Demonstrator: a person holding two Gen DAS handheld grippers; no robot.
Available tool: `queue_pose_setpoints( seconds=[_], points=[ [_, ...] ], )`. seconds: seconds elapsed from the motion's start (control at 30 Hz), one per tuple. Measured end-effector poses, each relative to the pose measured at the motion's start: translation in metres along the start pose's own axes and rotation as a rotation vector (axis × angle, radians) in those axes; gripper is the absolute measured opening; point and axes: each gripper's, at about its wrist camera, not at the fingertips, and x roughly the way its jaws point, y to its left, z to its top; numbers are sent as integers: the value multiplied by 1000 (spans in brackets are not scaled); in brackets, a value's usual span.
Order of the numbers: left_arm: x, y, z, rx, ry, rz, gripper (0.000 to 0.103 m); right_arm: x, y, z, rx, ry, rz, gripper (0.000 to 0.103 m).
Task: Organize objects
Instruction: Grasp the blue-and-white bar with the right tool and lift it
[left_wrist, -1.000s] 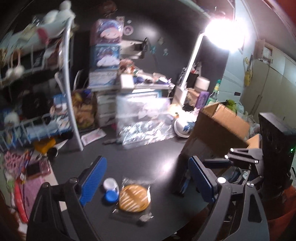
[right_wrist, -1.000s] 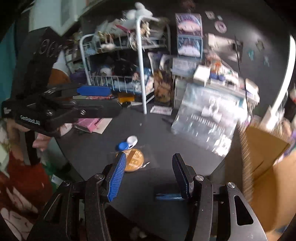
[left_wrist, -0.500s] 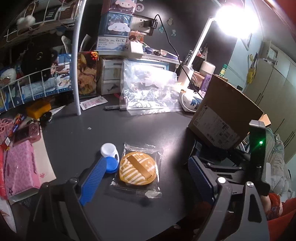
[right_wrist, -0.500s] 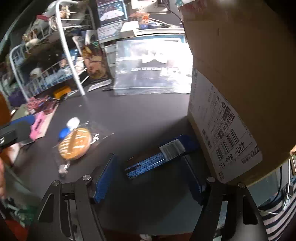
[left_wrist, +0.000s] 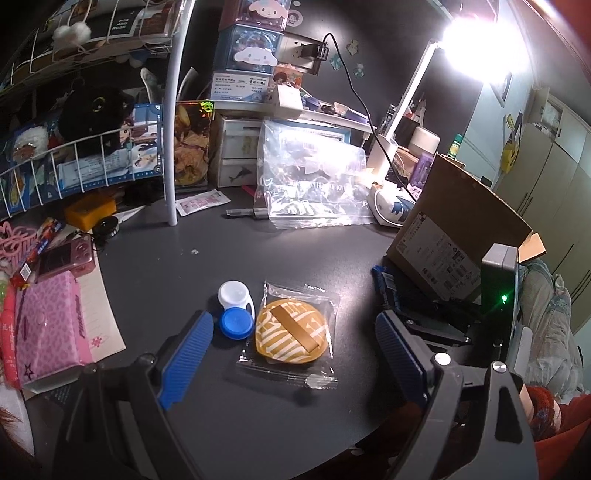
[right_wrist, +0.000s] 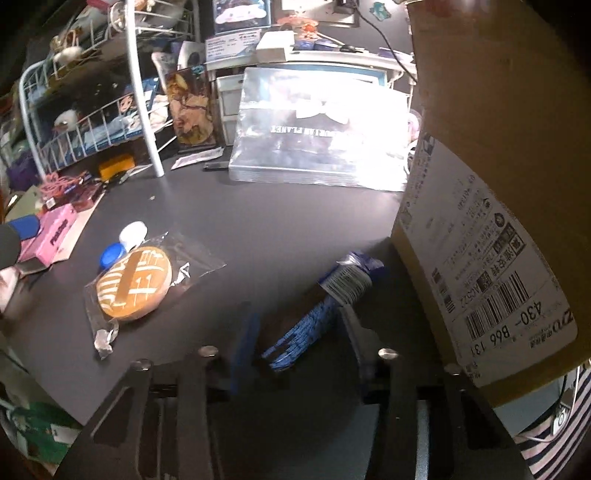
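- Now the right gripper (right_wrist: 299, 336) is pointing down at the dark desk (right_wrist: 266, 229), and its jaws have just been closing; they are standing narrowly apart with the near end of a blue wrapped packet (right_wrist: 325, 306) lying between them.
- Motion blur is hiding whether the pads are pressing on the wrapper, so I cannot tell if the packet is gripped.
- That packet is lying flat, running from the gap between the fingers up toward 1 o'clock, its barcoded far end resting just beside the foot of the cardboard box (right_wrist: 480, 177).
- Out at 10 o'clock from the right gripper, well apart from it, a round orange puff in a clear sleeve (right_wrist: 135, 288) is lying on the desk, with a blue-and-white lens case (right_wrist: 122, 245) touching the sleeve's far edge.
- Meanwhile the left gripper (left_wrist: 291, 354) is hovering with its jaws spread wide and nothing between the pads.
- From the left wrist view the puff is sitting between the fingers and slightly ahead, at about 12 o'clock, touching neither.
- Its left fingertip (left_wrist: 192, 343) is standing just beside the blue cap of the lens case, which is lying at 11 o'clock.
- At 2 o'clock the right gripper's body is showing against the cardboard box.
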Motion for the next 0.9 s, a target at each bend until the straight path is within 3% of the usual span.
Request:
queue_pose_setpoints(
  seconds=[0.17, 0.5, 0.6, 0.8, 0.9],
  points=[
    [3, -5, 3, 8, 3, -5, 88, -3, -3, -2, -30, 1, 5, 22],
    [6, -13, 6, 23, 11, 5, 88, 4, -3, 0, -59, 11, -25, 22],
    [8, -14, 6, 23, 19, 8, 88, 4, -3, -1, -75, 4, -32, 15],
    [11, -19, 9, 34, 29, 0, 88, -2, -4, -1, -104, -17, -2, 14],
    [11, -21, 10, 37, 28, -9, 88, -13, -2, 3, -113, -40, 75, 14]
  ],
)
